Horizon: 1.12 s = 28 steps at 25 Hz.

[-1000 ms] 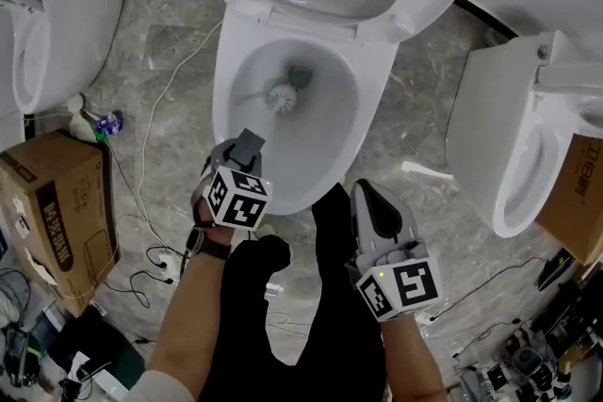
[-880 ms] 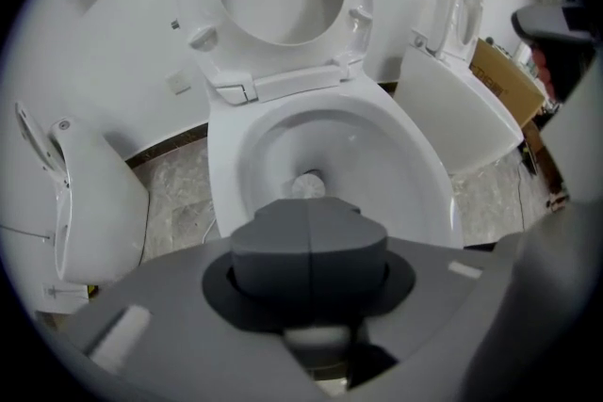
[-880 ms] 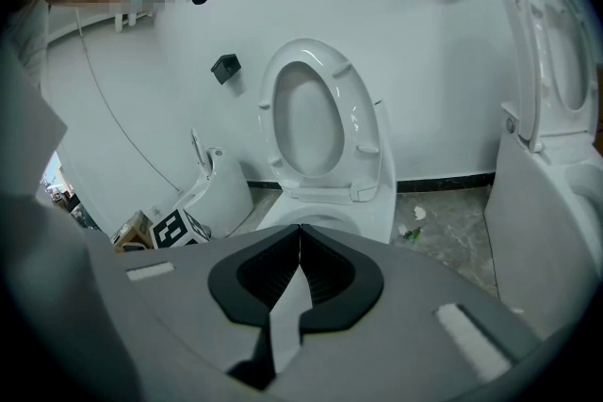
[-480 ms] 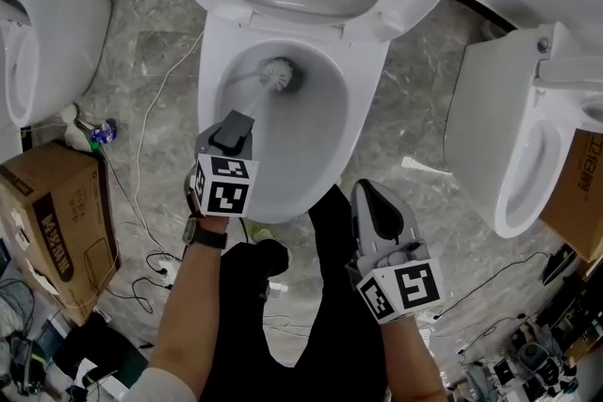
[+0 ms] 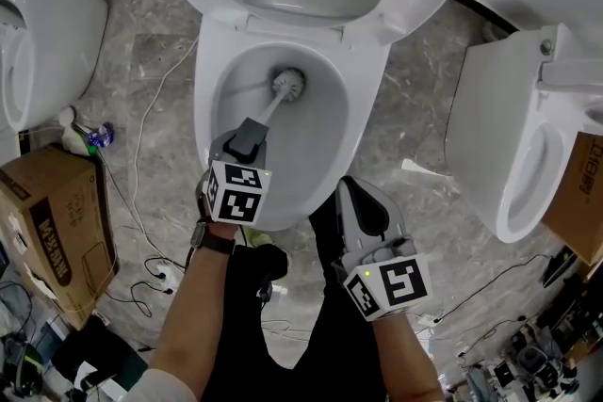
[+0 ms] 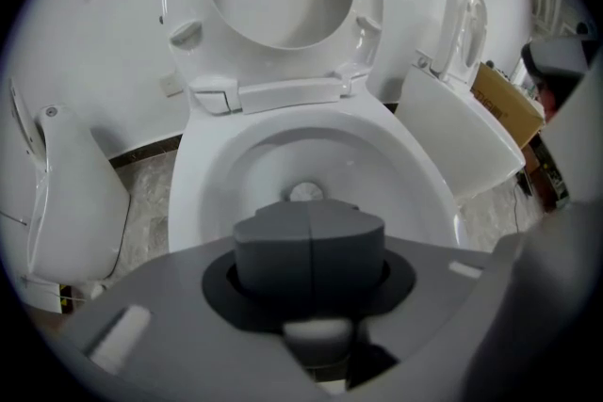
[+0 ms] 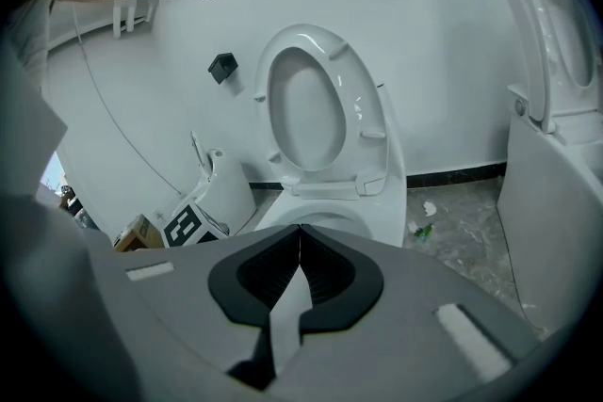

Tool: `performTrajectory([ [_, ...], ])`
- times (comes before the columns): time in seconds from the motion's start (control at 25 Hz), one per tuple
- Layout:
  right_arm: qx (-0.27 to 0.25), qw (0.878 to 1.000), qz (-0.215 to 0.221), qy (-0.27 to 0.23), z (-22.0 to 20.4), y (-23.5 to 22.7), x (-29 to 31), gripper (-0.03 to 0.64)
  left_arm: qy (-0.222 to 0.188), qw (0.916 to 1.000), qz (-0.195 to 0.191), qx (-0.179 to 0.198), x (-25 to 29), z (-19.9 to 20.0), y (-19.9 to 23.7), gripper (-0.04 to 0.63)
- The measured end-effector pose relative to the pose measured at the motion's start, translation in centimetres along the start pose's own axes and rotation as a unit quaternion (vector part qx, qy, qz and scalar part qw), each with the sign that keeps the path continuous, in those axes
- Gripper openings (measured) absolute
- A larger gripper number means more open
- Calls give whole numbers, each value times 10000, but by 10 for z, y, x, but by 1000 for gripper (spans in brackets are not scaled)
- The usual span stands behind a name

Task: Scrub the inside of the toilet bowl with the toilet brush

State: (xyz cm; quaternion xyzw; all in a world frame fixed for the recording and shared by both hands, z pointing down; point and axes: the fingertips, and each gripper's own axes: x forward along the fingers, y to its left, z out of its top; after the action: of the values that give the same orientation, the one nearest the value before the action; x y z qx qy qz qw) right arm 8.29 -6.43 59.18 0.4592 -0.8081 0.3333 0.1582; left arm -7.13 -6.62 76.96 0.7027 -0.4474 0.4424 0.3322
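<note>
step: scrubbing under way.
left gripper (image 5: 247, 138) clenched on toilet brush (image 5: 285, 86) handle; bristle head deep in toilet bowl (image 5: 209, 99), near drain.
right gripper (image 5: 366, 207) jaws pressed together, empty, outside bowl.
next (judgement): sweep head round side walls, hold grip firm.

White glazed ceramic toilet bowl (image 5: 320, 155), white plastic toilet brush (image 5: 288, 83); grey veined stone floor (image 5: 151, 61); black-and-white square markers on the grey left claw (image 5: 251, 133) and right claw (image 5: 363, 198).
</note>
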Motion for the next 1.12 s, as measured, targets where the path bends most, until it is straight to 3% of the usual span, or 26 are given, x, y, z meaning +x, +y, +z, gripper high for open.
performTrajectory([
  [0.28,-251,9994,250,-16,-2,26,30,14,219,9992,-24,-323,15,-15,1,153],
  [0.56,-330,9992,217,1,-6,20,42,14,274,9977,-78,-616,45,-9,0,153],
  [1.12,-333,9994,60,-77,-10,6,30,14,-26,9929,-24,-1191,77,-15,9,152],
])
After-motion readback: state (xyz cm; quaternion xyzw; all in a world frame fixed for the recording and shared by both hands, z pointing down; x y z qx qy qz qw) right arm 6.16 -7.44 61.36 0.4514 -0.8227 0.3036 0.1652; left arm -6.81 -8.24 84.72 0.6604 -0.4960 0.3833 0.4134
